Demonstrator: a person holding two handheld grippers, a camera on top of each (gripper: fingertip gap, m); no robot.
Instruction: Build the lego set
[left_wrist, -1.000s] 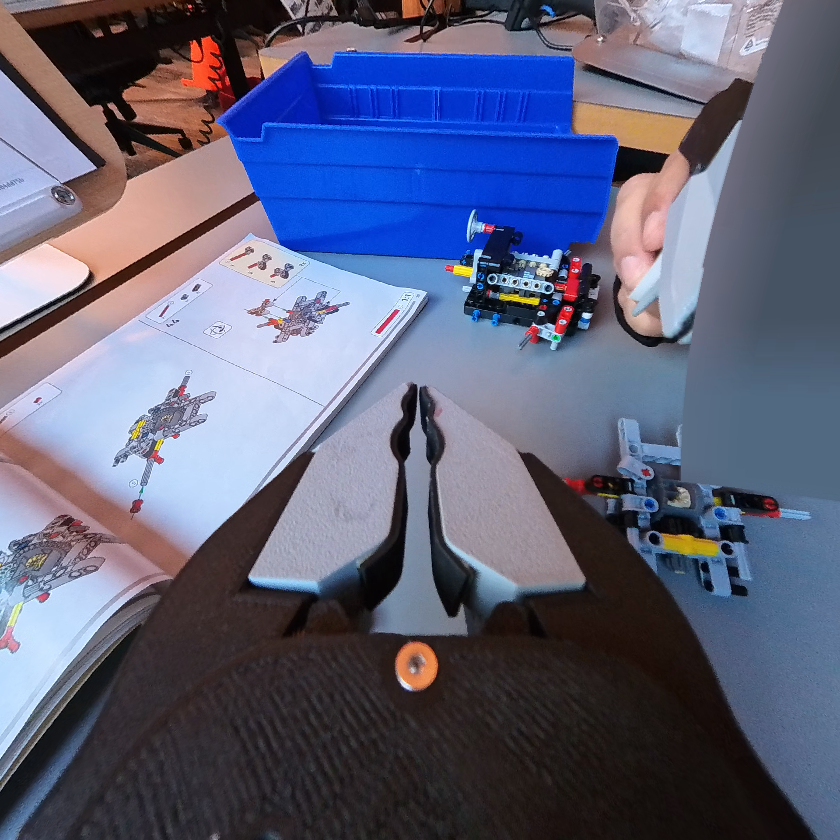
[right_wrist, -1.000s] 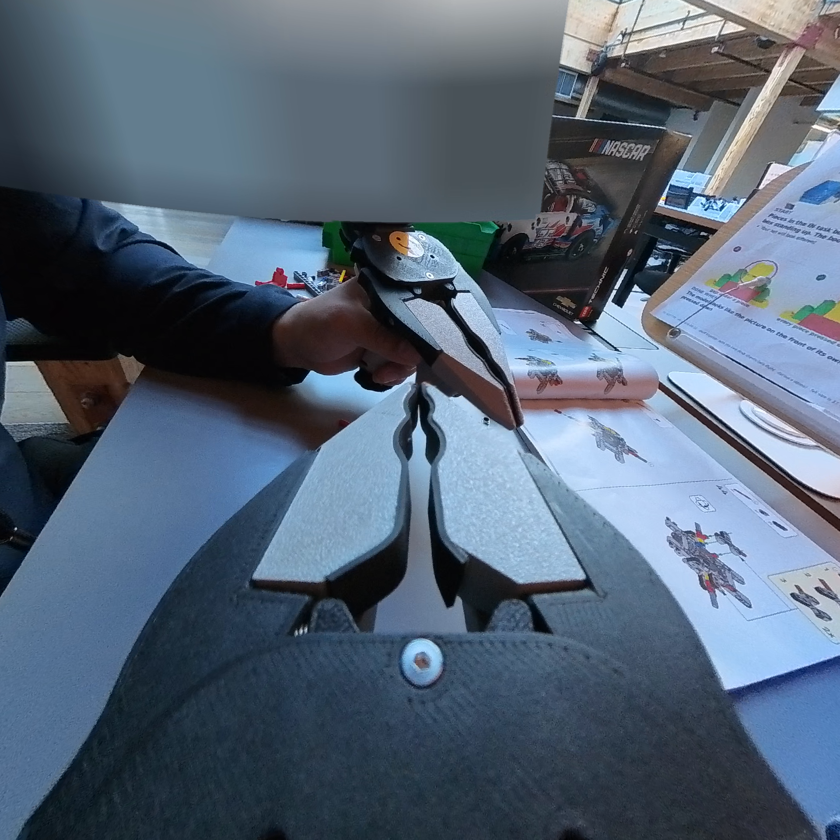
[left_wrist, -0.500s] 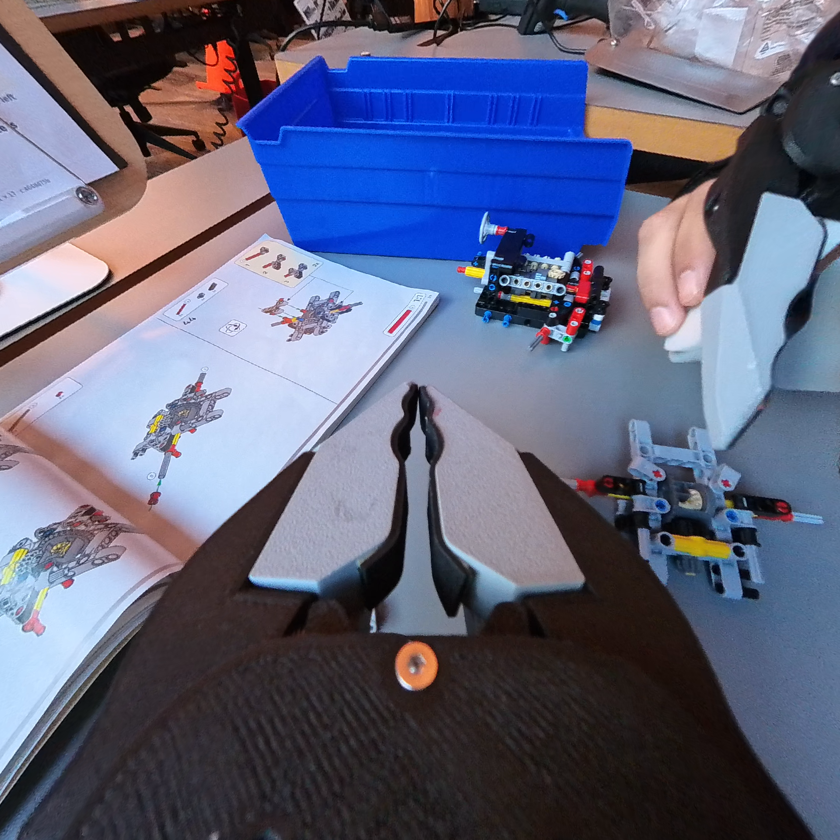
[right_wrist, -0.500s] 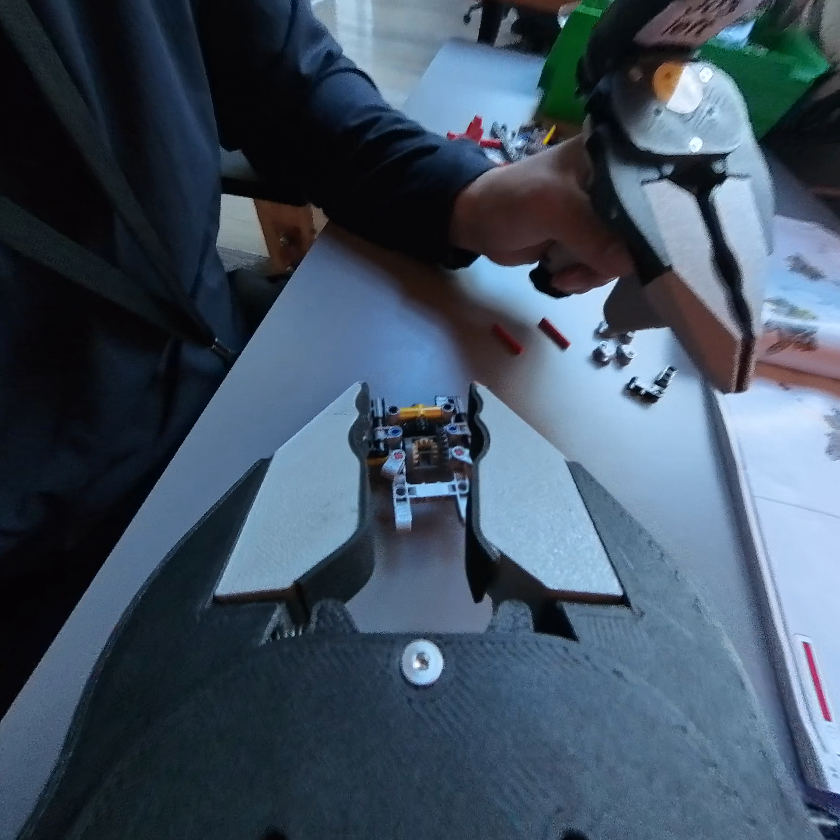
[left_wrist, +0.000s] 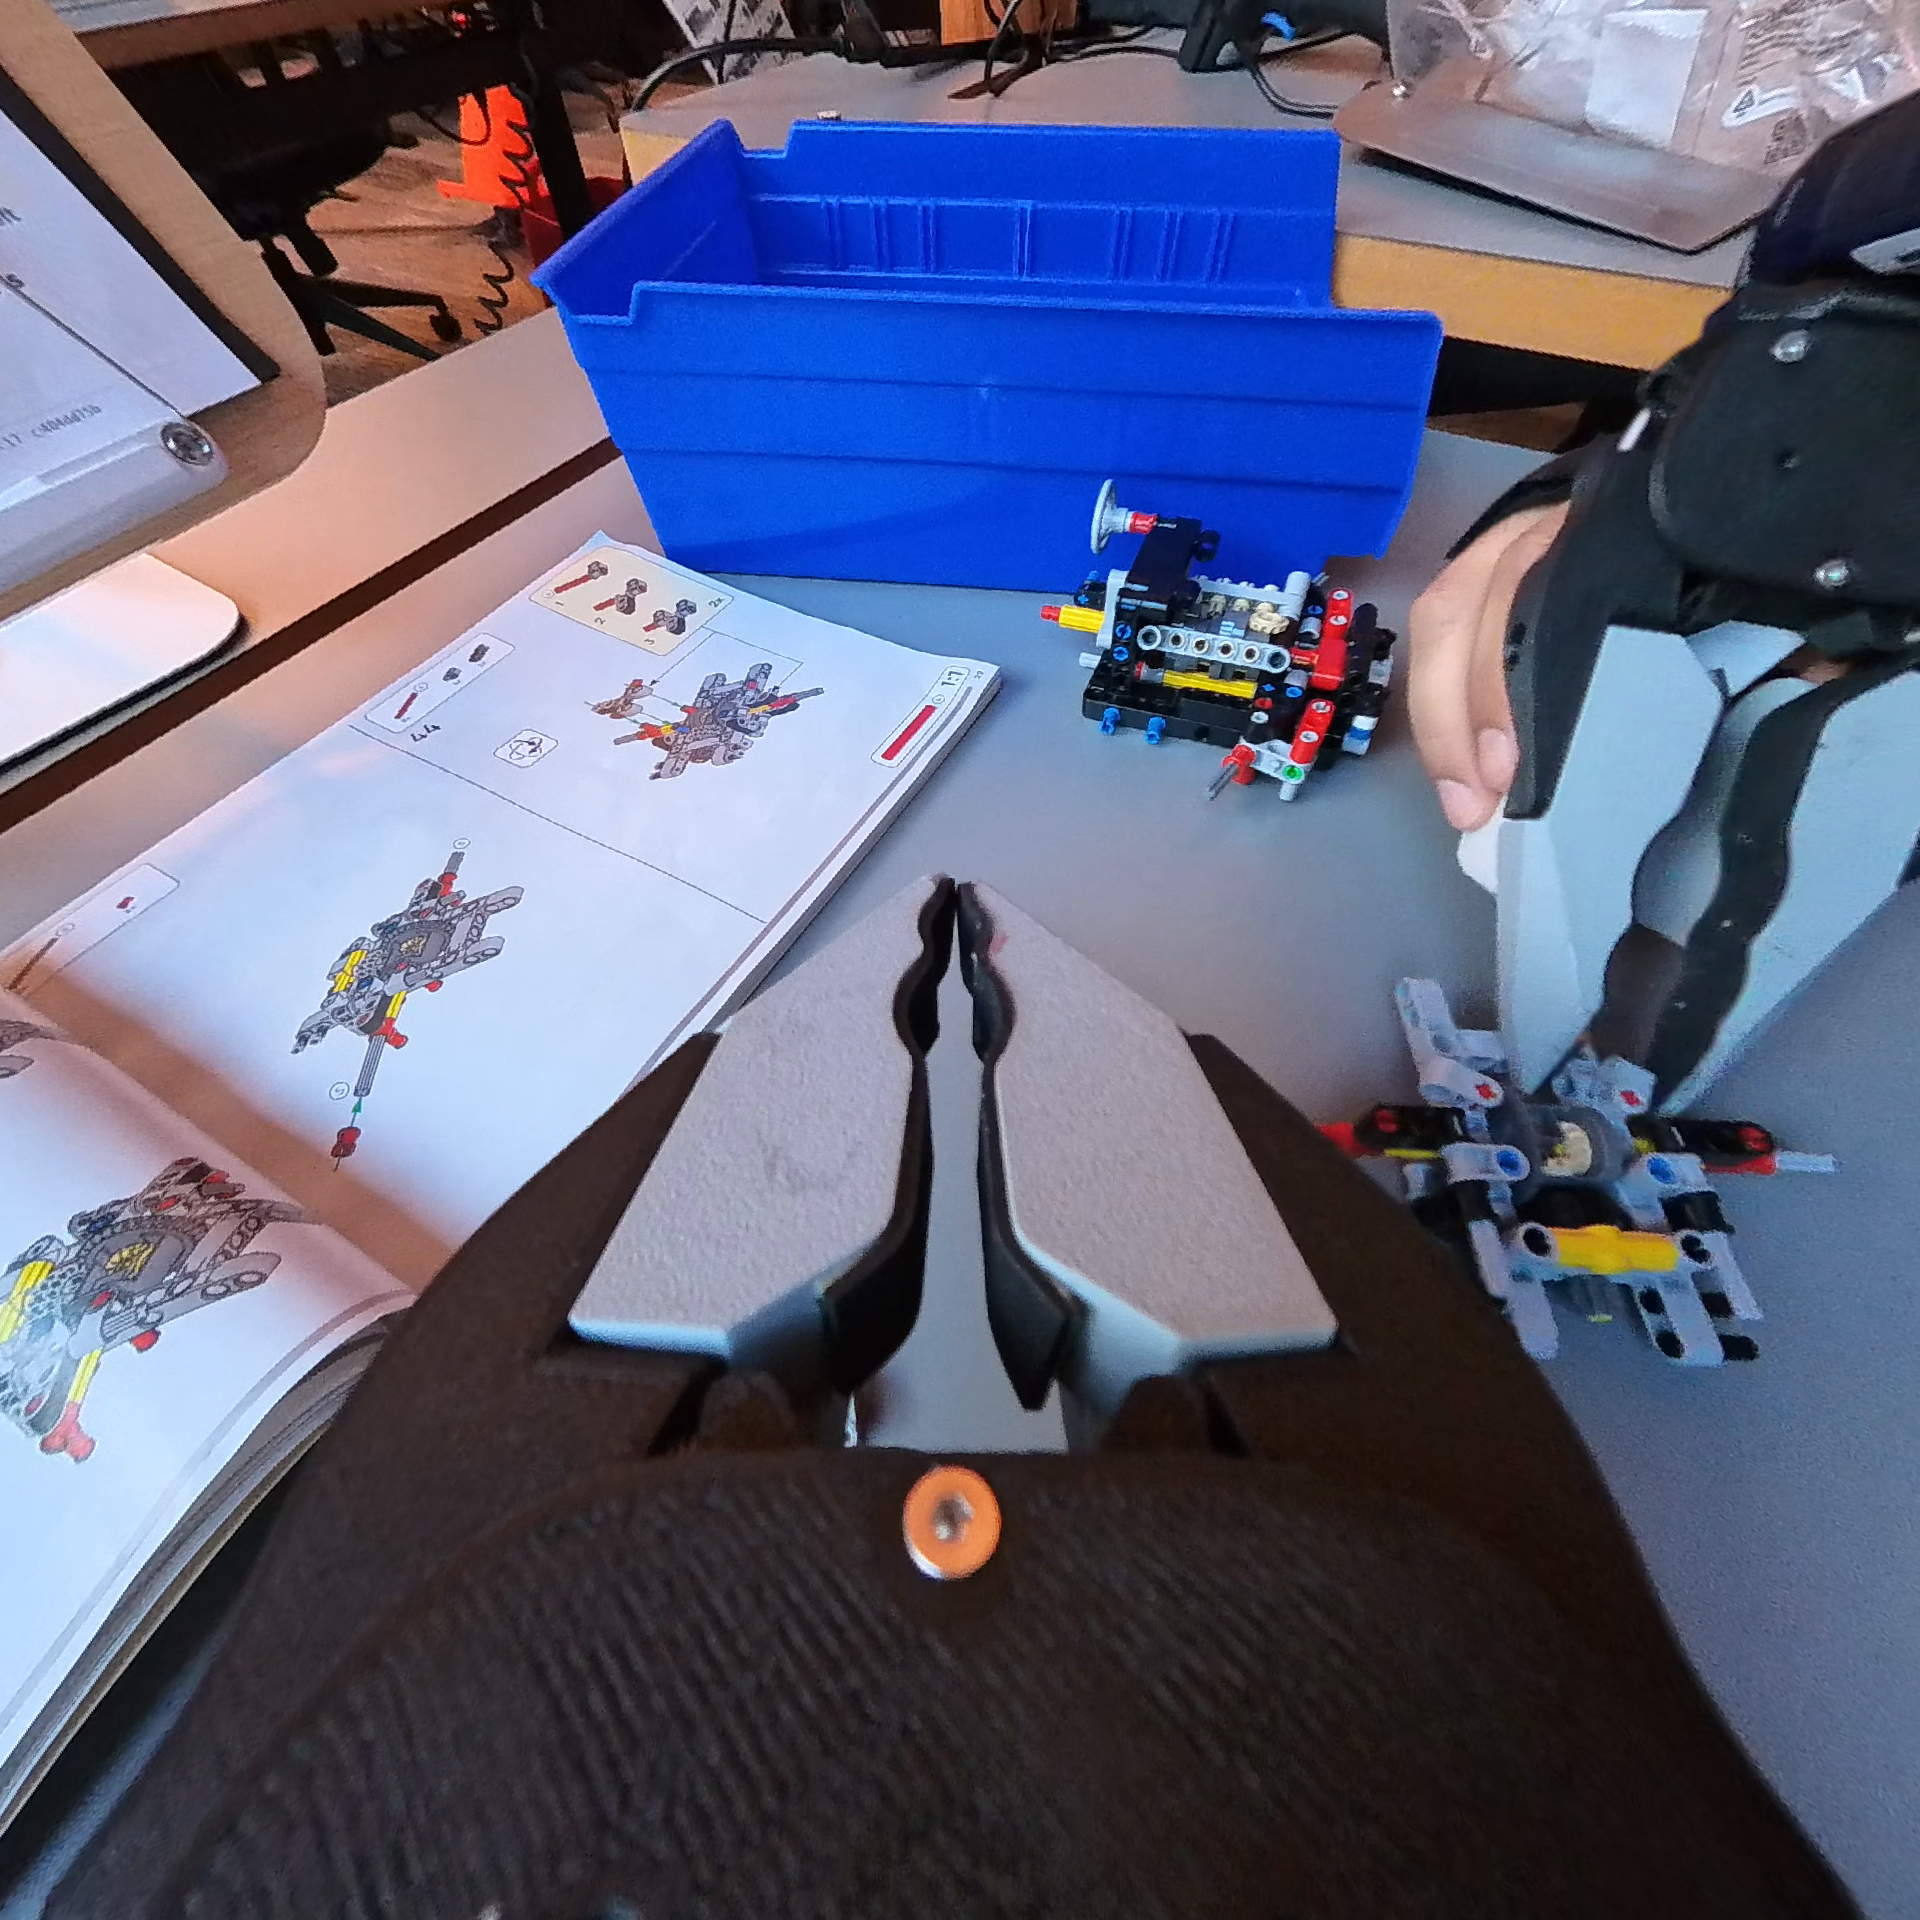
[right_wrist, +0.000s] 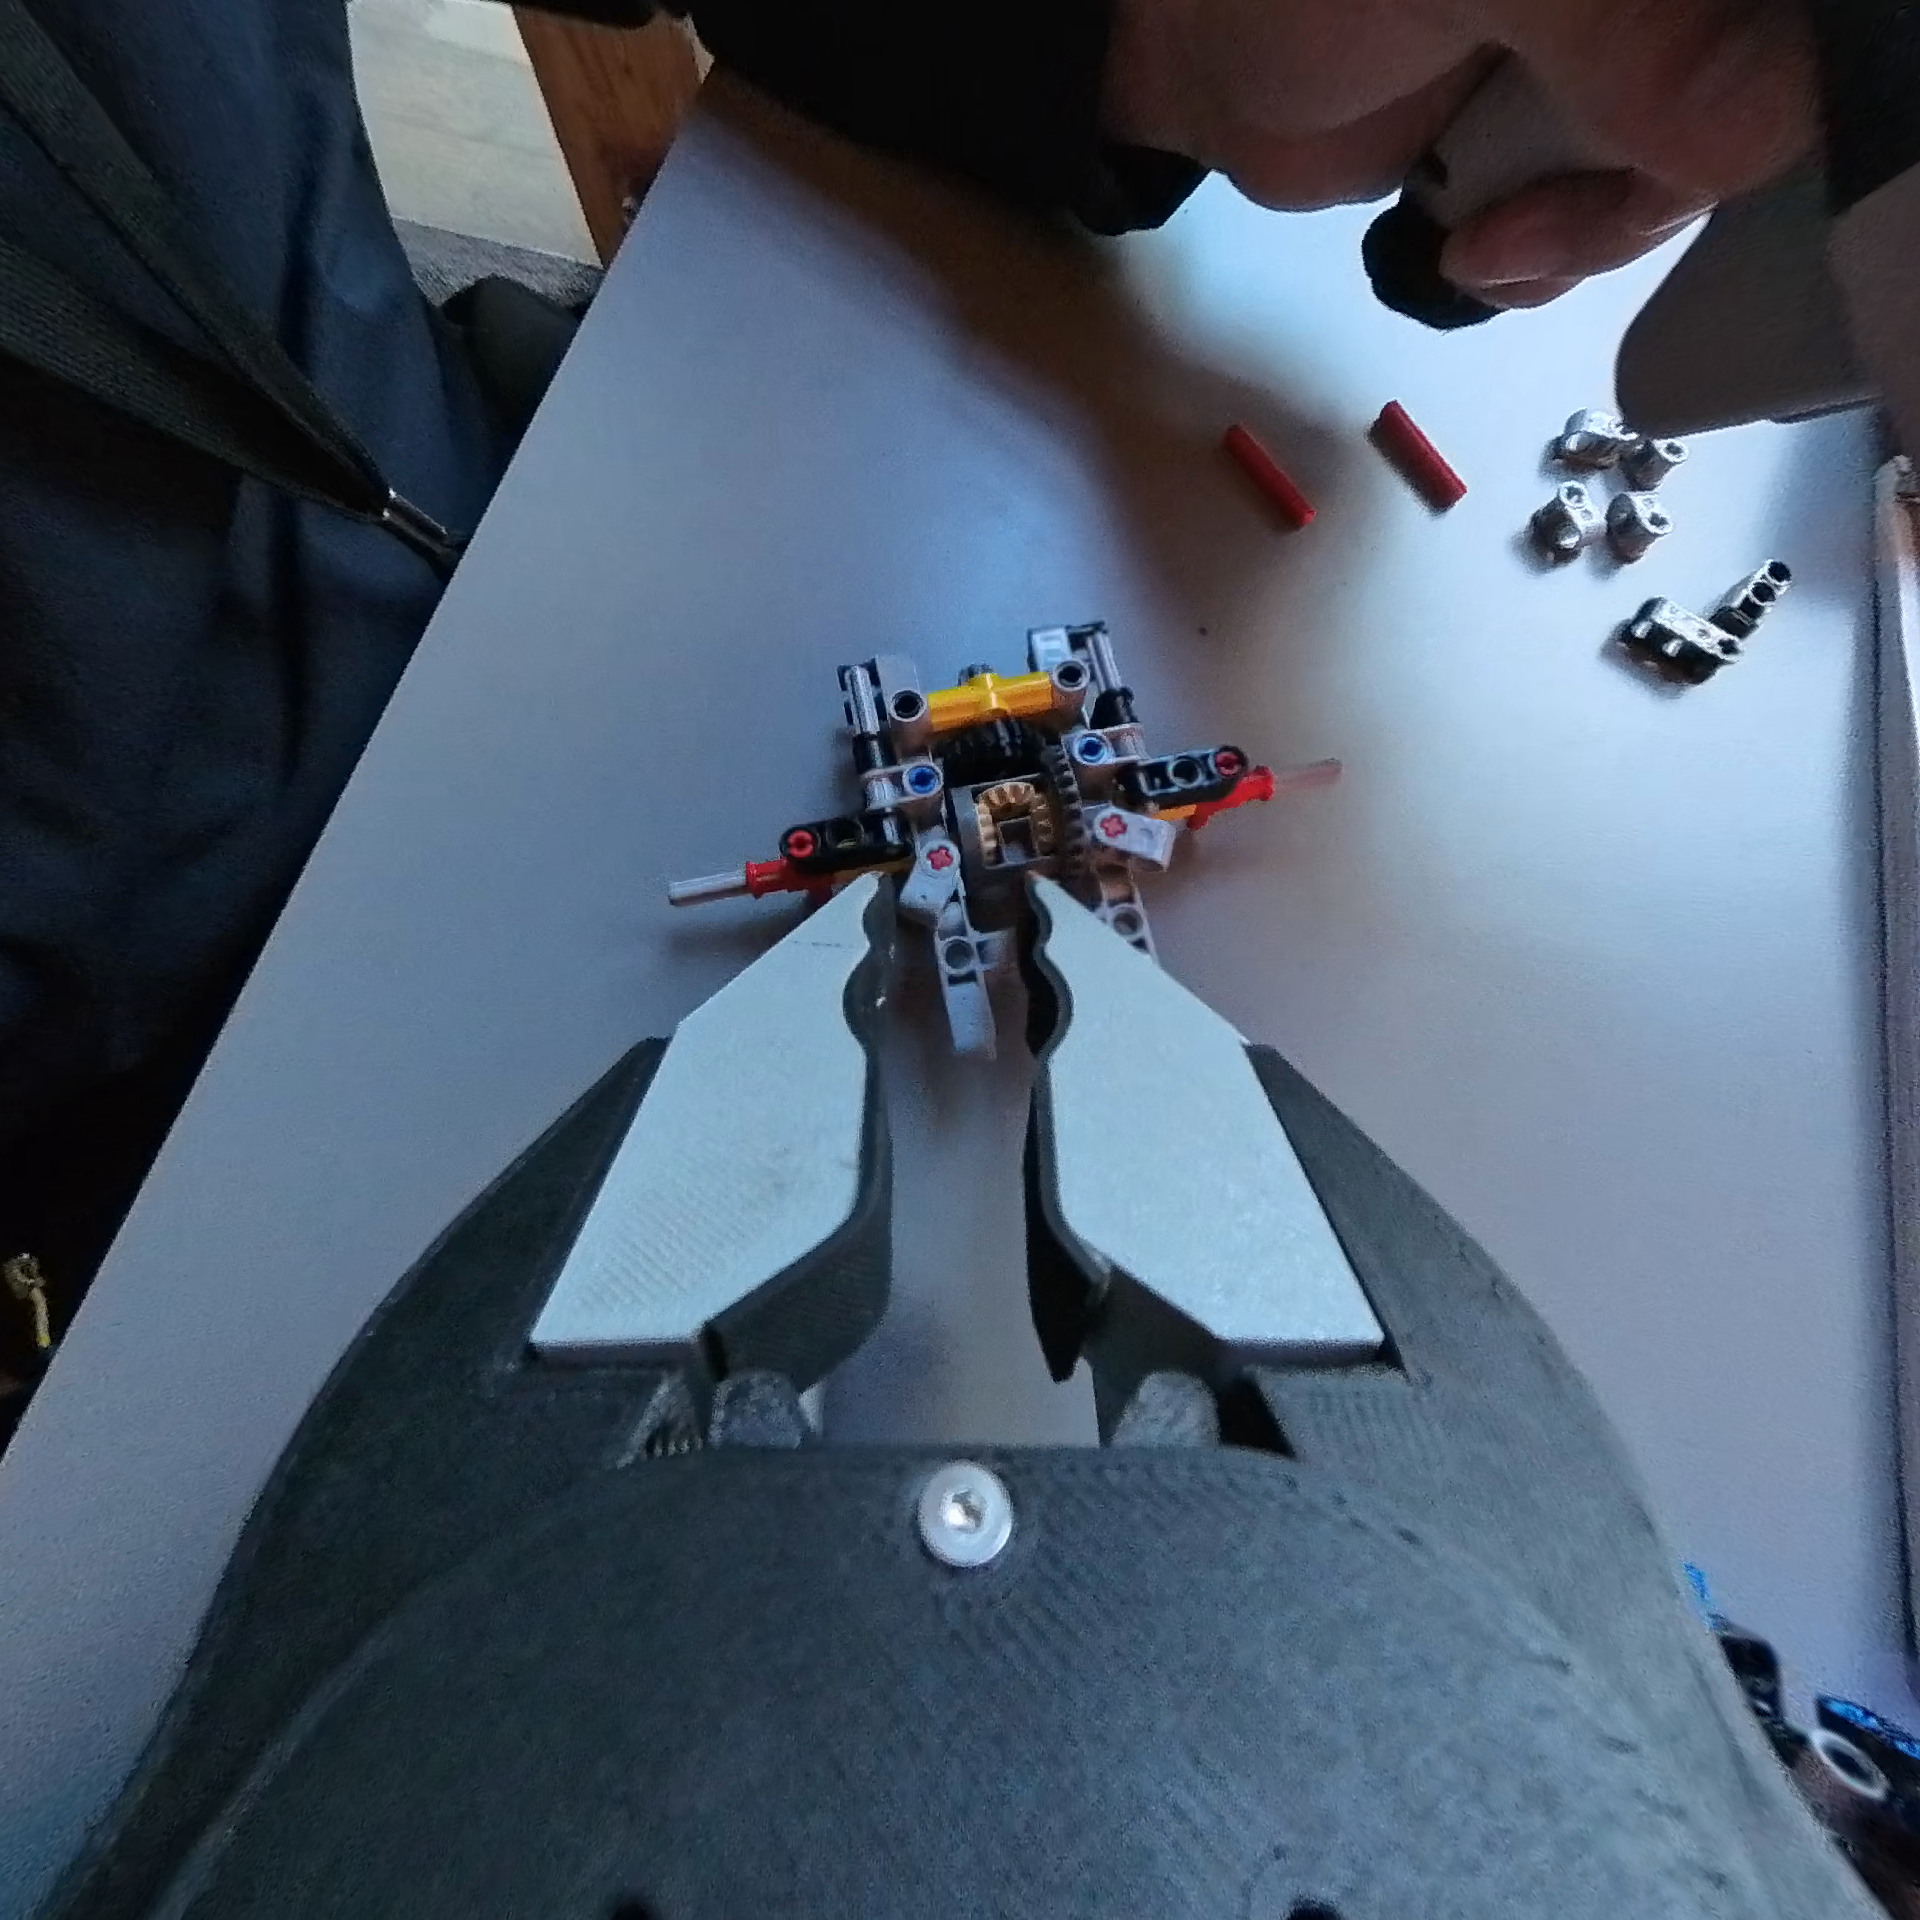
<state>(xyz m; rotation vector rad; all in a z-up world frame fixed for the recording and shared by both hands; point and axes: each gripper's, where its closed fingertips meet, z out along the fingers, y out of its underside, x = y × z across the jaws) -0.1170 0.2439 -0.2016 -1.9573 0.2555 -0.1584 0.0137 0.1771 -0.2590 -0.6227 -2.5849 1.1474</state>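
The right gripper (right_wrist: 951, 904) has its jaws closed partway around the near end of a small brick-built gear assembly (right_wrist: 1003, 790); its fingertips (right_wrist: 1060, 914) sit against the grey beams there, though whether the pads actually press cannot be told. The assembly rests on the smooth grey table (right_wrist: 520, 727), near its left edge. It is a knobbly cluster of grey perforated beams, black connectors, a yellow cross-bar at the far end, a tan bevel gear in the middle, and thin red-tipped axles sticking out left and right.

The left gripper (left_wrist: 956, 904) is clenched on nothing, its wavy black pads meeting, hovering beside an open instruction booklet (left_wrist: 499, 831) of glossy paper. Farther off sit a second, blockier black-and-red brick assembly (left_wrist: 1236, 665) and a rigid blue plastic bin (left_wrist: 997, 416). Two red pins (right_wrist: 1340, 468) and small grey connectors (right_wrist: 1610, 488) lie scattered far right.
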